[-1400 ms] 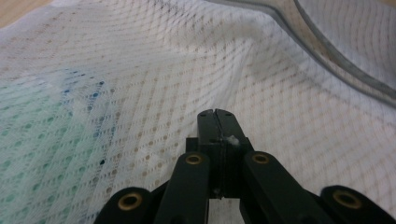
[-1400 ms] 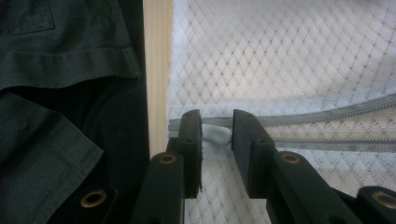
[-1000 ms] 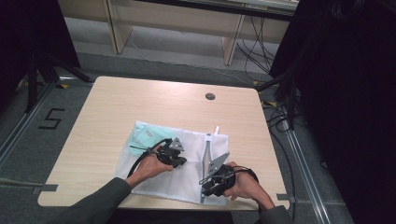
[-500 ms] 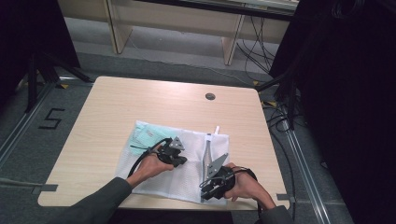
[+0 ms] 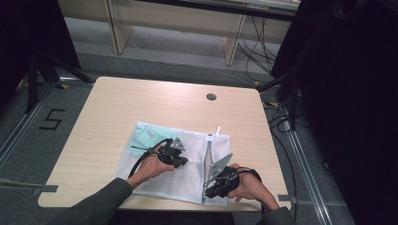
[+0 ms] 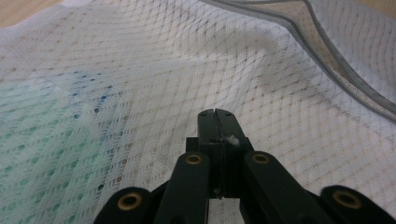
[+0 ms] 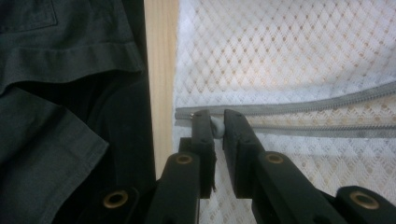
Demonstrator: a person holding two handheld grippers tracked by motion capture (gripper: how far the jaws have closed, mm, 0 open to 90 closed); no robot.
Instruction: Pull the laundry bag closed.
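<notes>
From the high view, a white mesh bag [image 5: 178, 168] lies flat on the near half of the wooden table [image 5: 117, 112], its near edge close to the table's front edge. Its grey zipper [image 5: 209, 154] runs as a long line from the front edge away toward the far side, with its free end sticking out past the bag's far edge. A pale green cloth [image 5: 146, 135] shows through the mesh at the bag's far left corner. The left gripper [image 5: 180, 161] rests on the middle of the bag, and the right gripper [image 5: 211, 190] sits at the near end of the zipper, each held in a hand. In the left gripper view, the left gripper [image 6: 215, 116] has its jaws pressed together on the mesh, with a small white bit of it caught between them; the green cloth [image 6: 37, 140] lies under the mesh to the left and the zipper [image 6: 336, 70] curves across the upper right. In the right gripper view, the right gripper [image 7: 216, 122] pinches a small pale grey zipper pull [image 7: 217, 127] at the end of the zipper [image 7: 303, 106], which stretches off to the right with its two tracks parted, beside the table's edge [image 7: 161, 70] and dark clothing [image 7: 70, 93].
</notes>
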